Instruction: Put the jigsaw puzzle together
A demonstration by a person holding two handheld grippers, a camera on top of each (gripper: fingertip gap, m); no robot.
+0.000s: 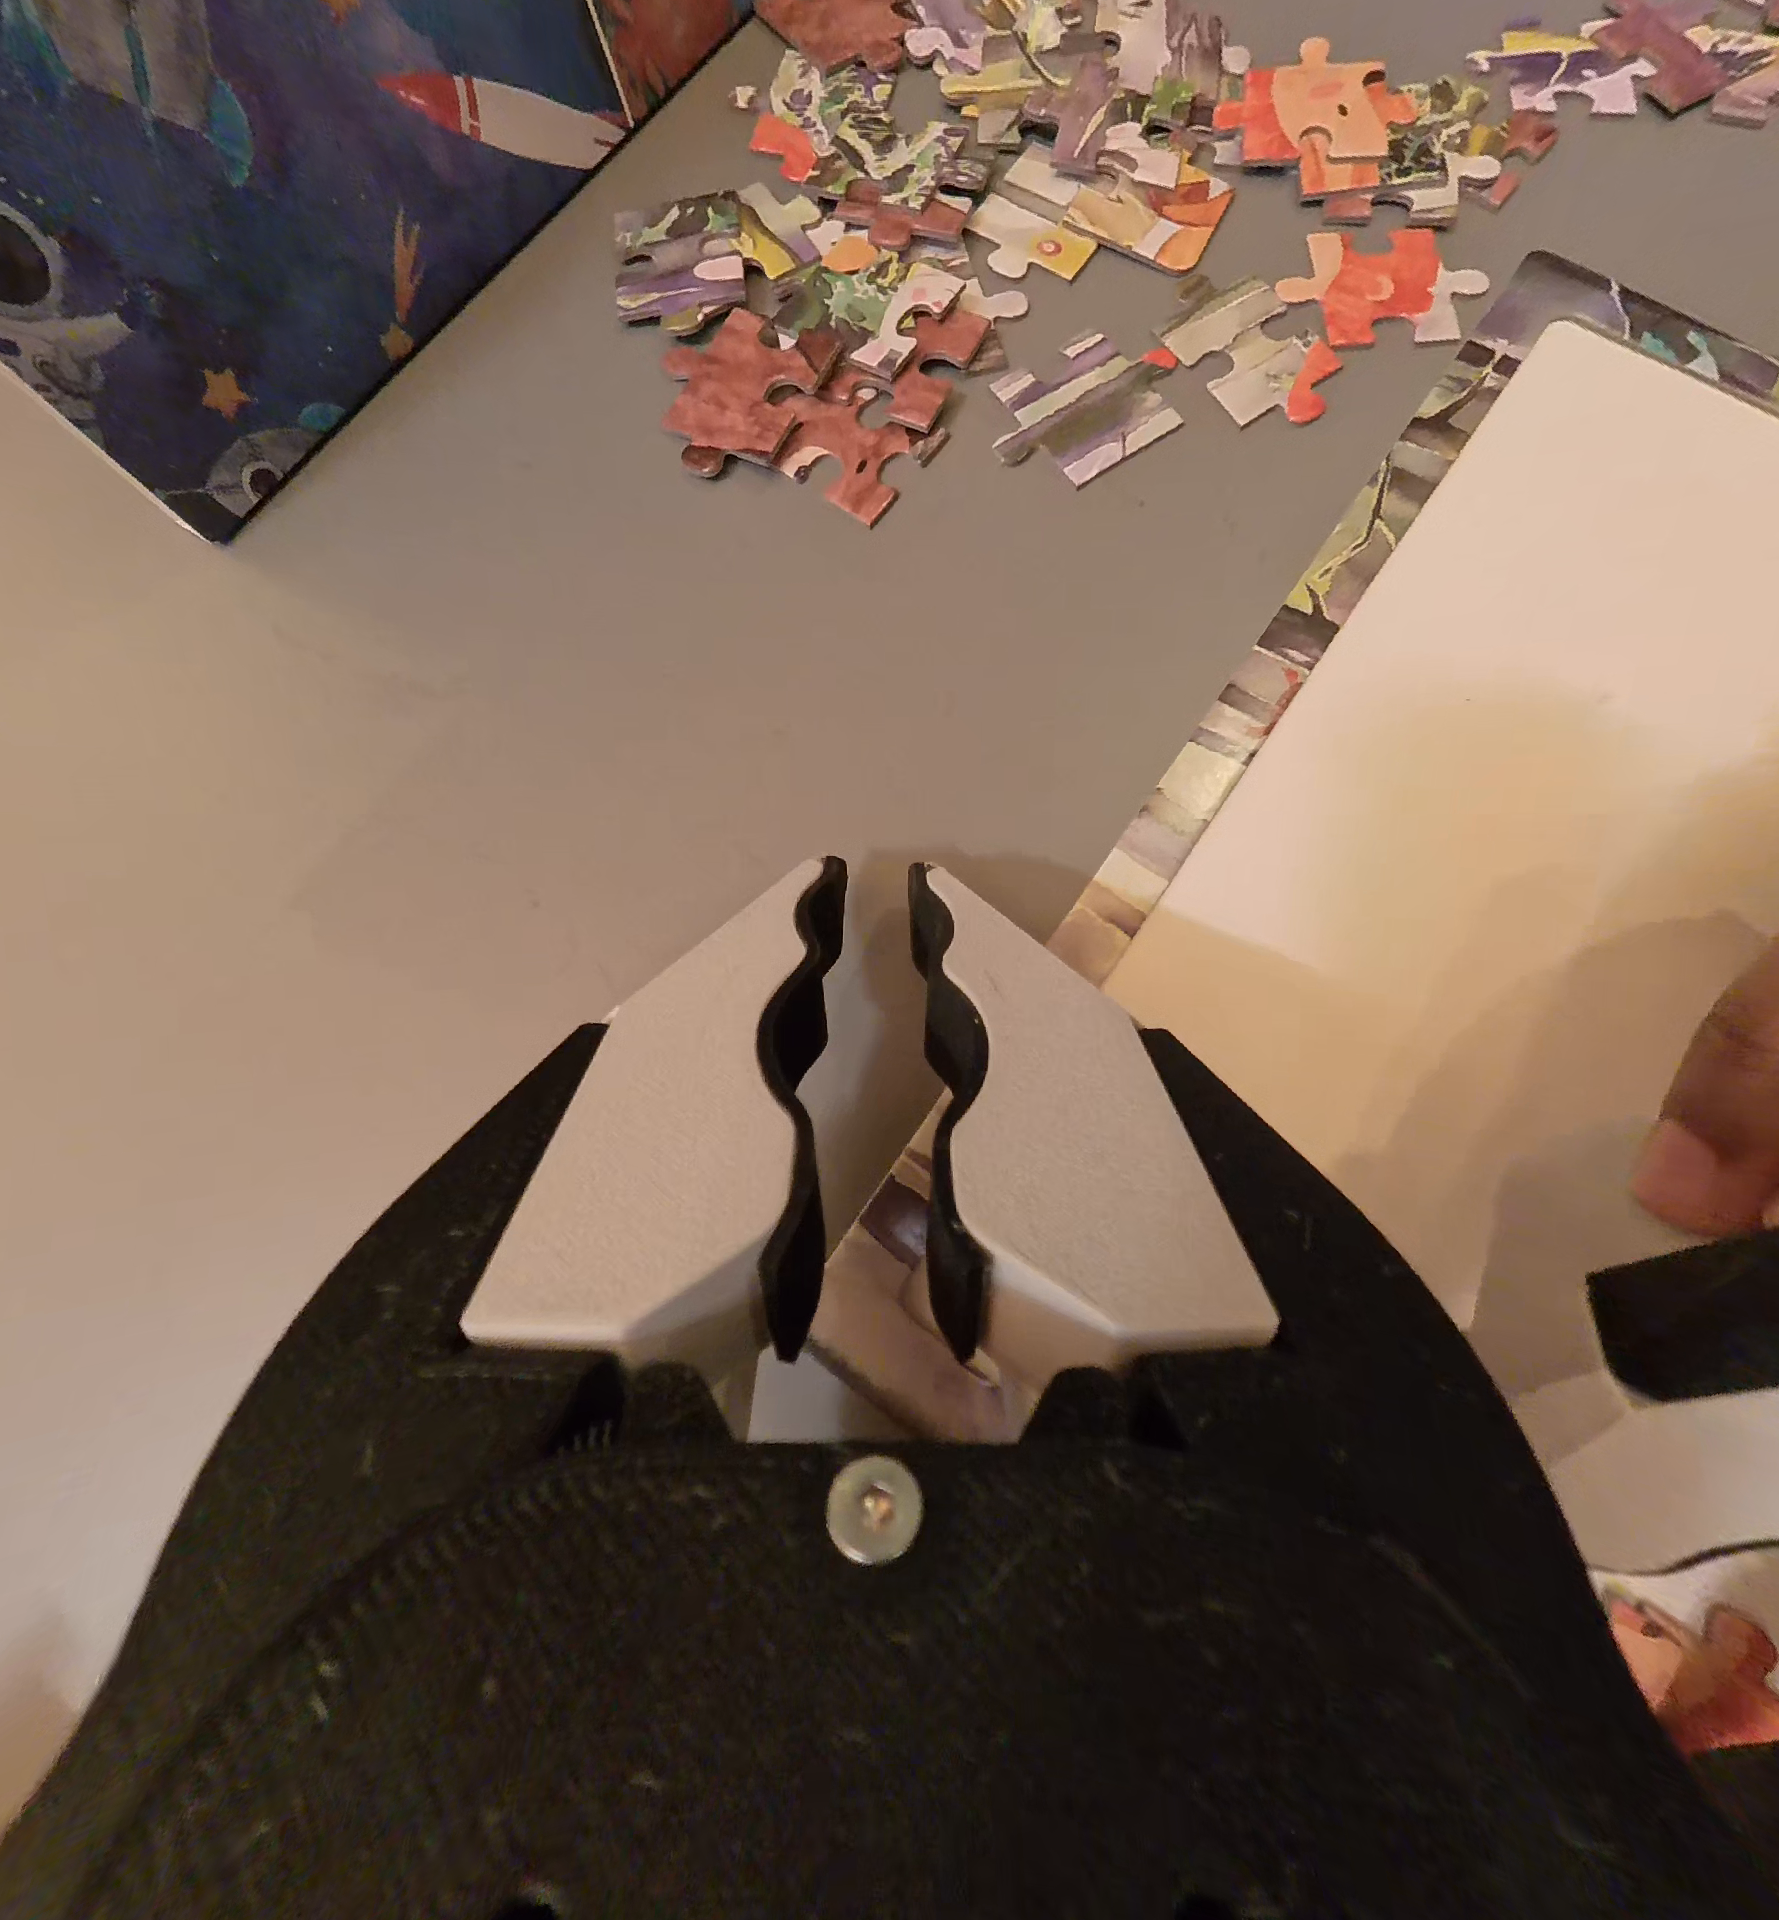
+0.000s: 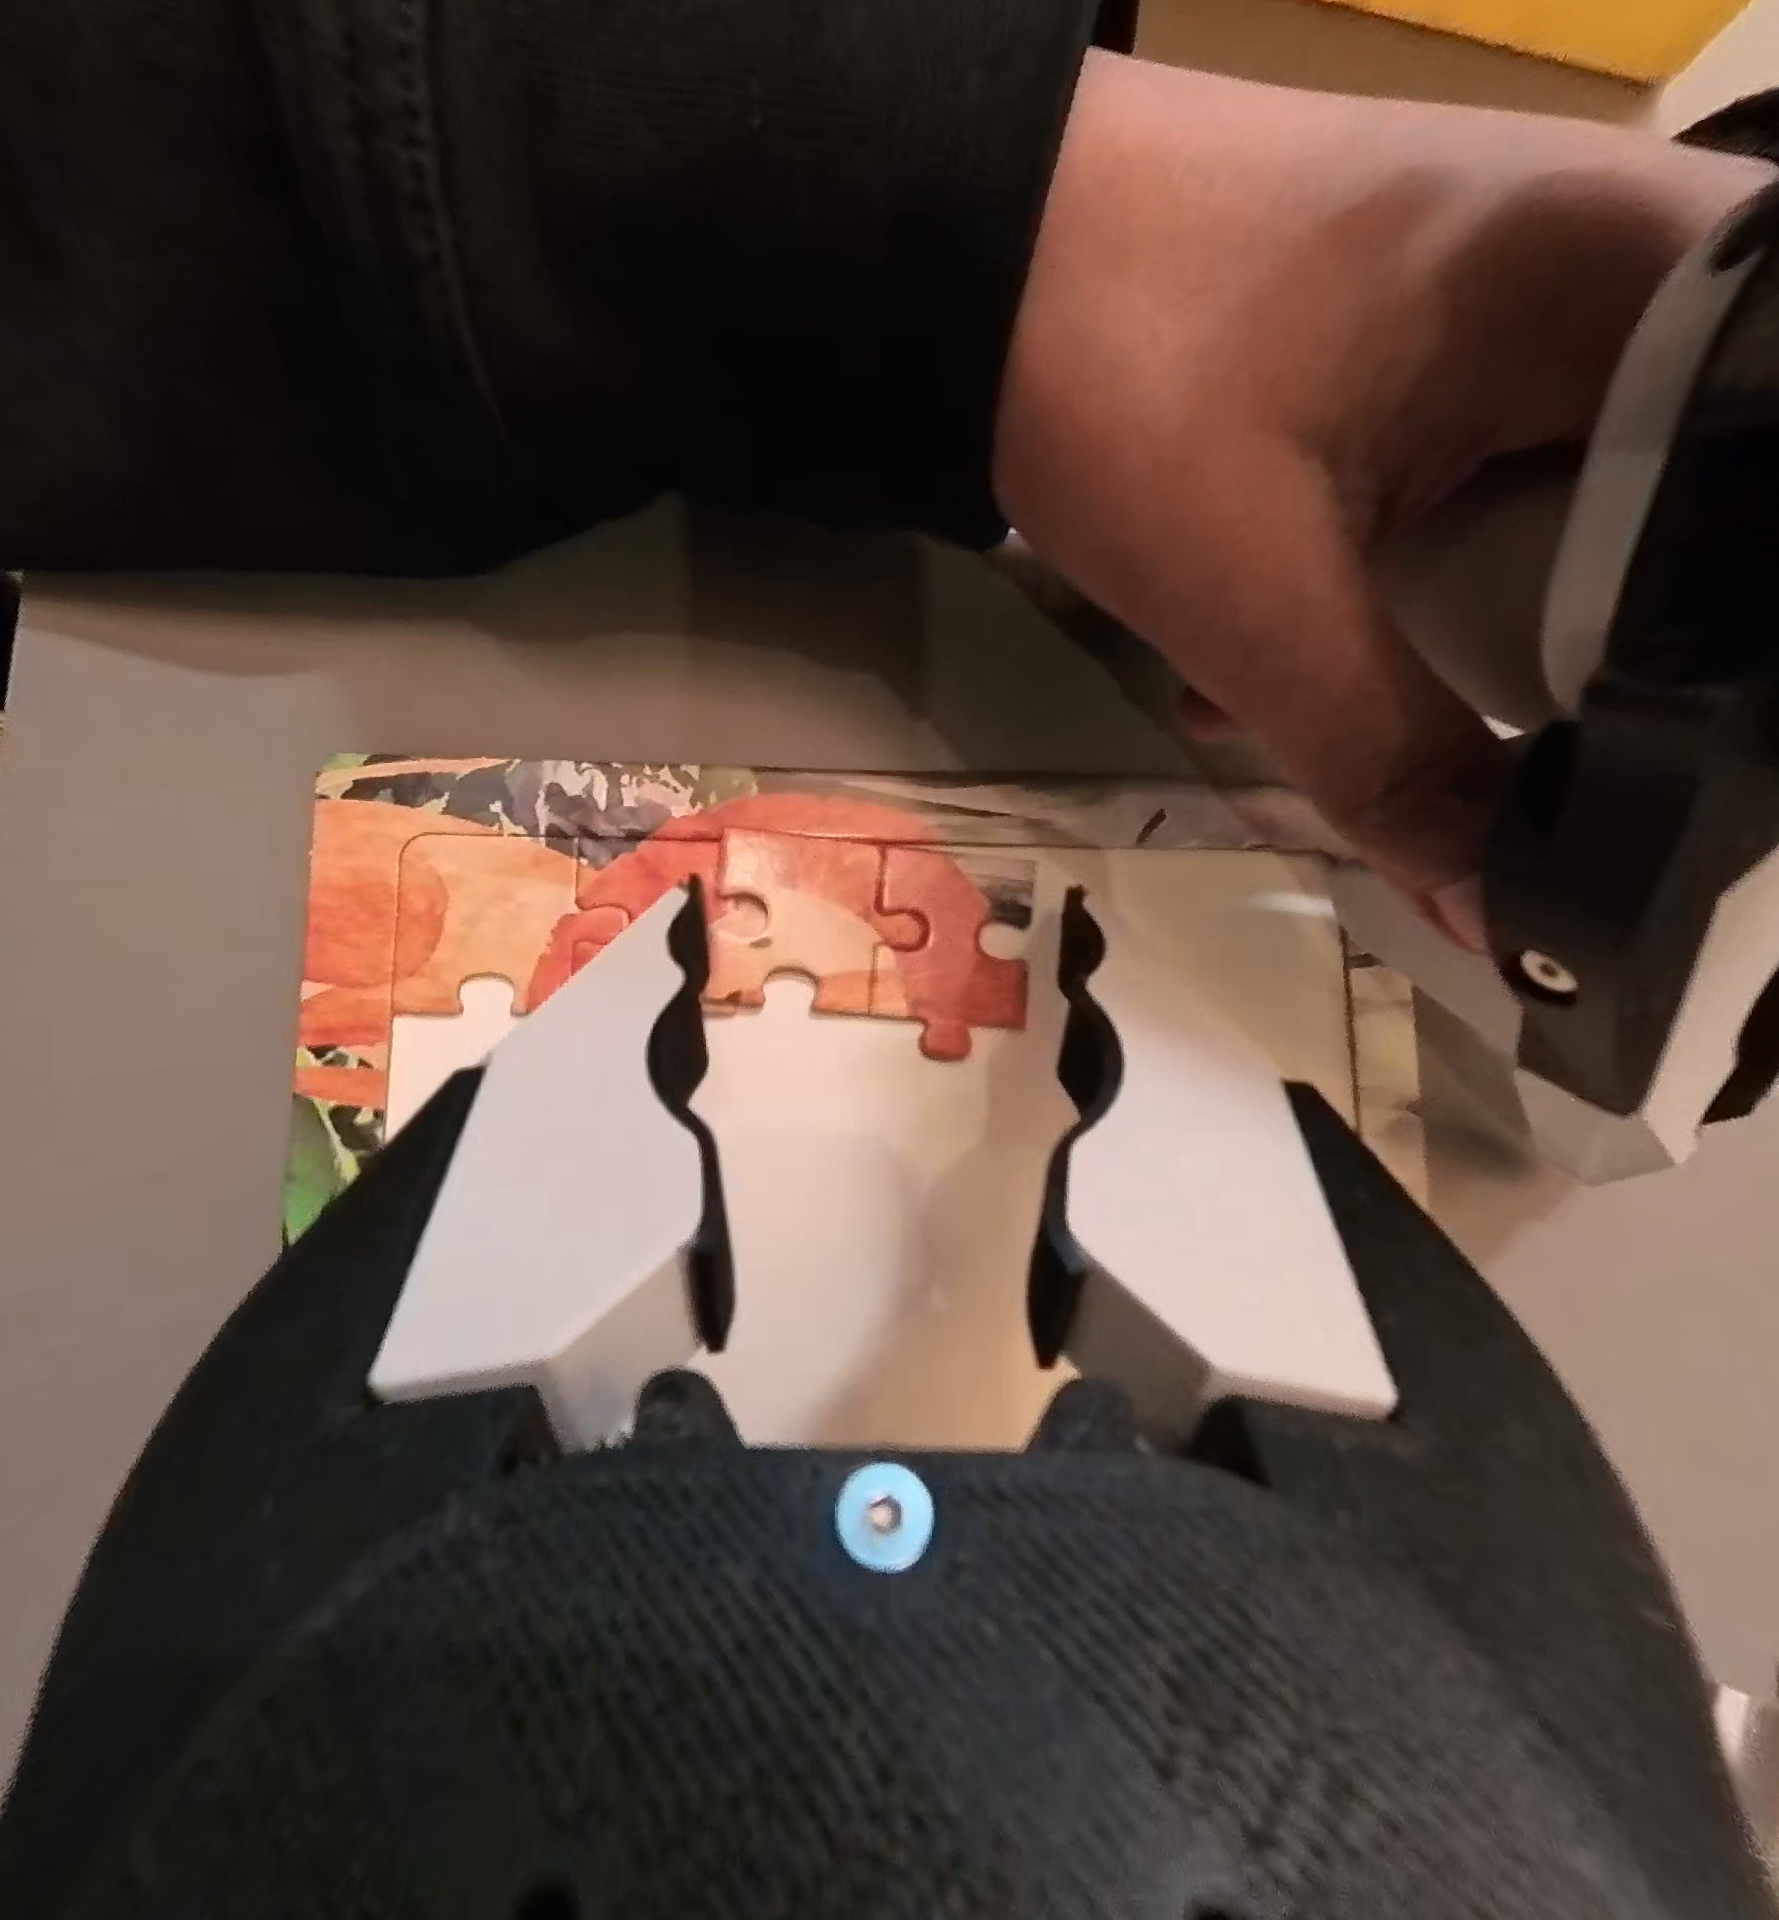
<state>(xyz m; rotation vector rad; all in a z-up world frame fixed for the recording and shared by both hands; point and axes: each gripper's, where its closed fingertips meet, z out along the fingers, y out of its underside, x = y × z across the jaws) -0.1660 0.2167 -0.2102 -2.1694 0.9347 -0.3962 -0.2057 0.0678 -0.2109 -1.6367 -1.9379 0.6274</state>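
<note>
My left hand-held gripper (image 1: pixel 878 883) is nearly closed, empty, over the puzzle tray (image 1: pixel 1228 769) edge. Loose pieces (image 1: pixel 864 312) lie straight ahead, top centre, on the worktop (image 1: pixel 511 644). Right hand-held gripper (image 2: pixel 880 904) is spread, empty, facing the assembled row (image 2: pixel 843 935), so left is nearer.

- Puzzle pieces (image 1: pixel 926 270): printed cardboard, slight sheen.
- Puzzle tray (image 2: pixel 864 1091): smooth white card.
- Left gripper (image 1: pixel 877 883): rough black plastic, matt grey fingers.
- Table (image 1: pixel 241 935): smooth, matt.

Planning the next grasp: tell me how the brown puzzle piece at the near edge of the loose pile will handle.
The brown puzzle piece looks thin and flat, so probably light and hard to pinch. On the smooth grey table it would likely slide when pushed. It seems stiff card.
</note>
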